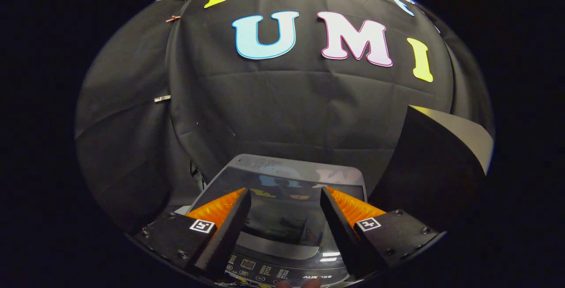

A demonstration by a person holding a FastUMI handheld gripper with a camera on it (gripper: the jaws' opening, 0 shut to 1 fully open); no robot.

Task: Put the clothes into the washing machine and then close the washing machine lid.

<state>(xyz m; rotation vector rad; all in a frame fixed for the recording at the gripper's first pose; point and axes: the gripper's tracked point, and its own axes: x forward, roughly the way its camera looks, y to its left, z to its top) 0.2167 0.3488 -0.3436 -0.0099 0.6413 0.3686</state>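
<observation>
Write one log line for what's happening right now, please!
hand-held gripper: open, holding nothing | washing machine: just ahead, below fingers | lid: looks shut, glossy | clothes: none between fingers

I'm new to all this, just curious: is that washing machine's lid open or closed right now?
Closed: the lid lies flat over the washing machine, glossy with reflections. The gripper hovers open above it, holding nothing.

"AUX" stands on the washing machine's control panel [282,272].
</observation>
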